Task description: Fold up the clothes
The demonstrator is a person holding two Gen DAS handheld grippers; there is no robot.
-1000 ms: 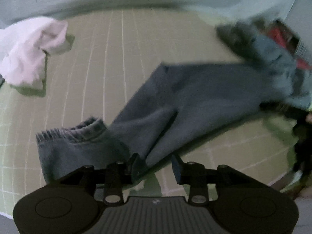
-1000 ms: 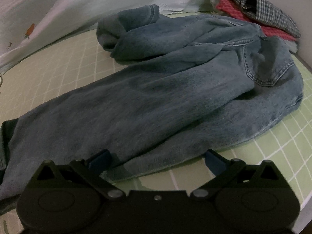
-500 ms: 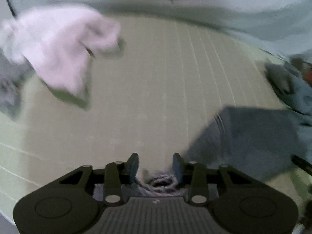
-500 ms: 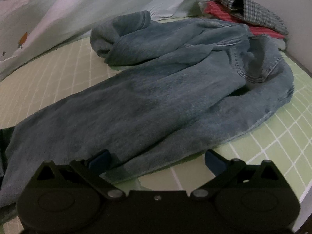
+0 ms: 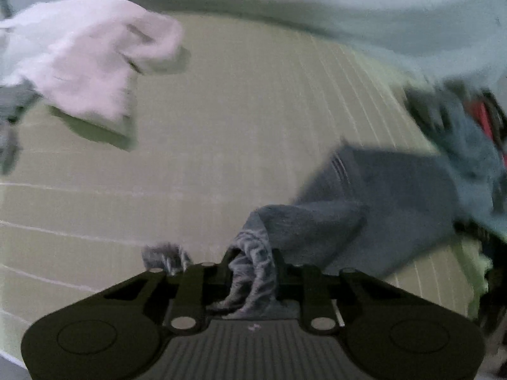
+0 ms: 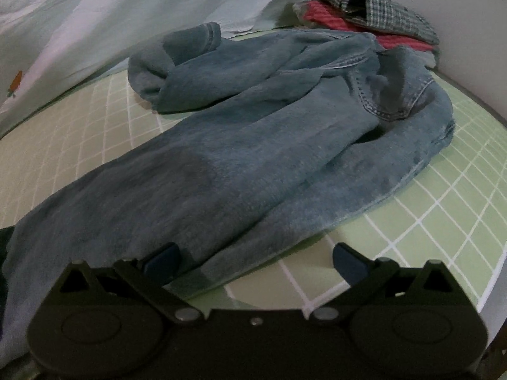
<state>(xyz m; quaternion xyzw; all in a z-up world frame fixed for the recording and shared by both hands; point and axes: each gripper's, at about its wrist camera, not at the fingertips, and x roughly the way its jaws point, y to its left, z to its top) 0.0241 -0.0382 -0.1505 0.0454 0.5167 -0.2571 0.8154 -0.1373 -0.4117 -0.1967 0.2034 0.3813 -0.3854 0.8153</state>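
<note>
Blue jeans (image 6: 253, 158) lie crumpled across the green checked sheet (image 6: 443, 196), the waist and pocket at the far right. In the left wrist view one trouser leg (image 5: 380, 196) stretches off to the right. Its frayed hem (image 5: 253, 272) is bunched between the jaws of my left gripper (image 5: 253, 262), which are closing and pinch the cloth. More of the hem (image 5: 164, 255) sticks out left of the fingers. My right gripper (image 6: 256, 256) hangs open and wide over the near edge of the jeans, its left fingertip (image 6: 164, 256) above the denim and nothing held.
A white garment (image 5: 95, 53) lies crumpled at the far left of the sheet. Folded clothes, checked on top of red (image 6: 364, 15), are stacked behind the jeans. Pale blue bedding (image 6: 95, 15) runs along the far side. The sheet's edge drops off at the right.
My left gripper slid left to the end of the trouser leg and closed on the frayed hem. The right gripper barely moved and stayed open.
</note>
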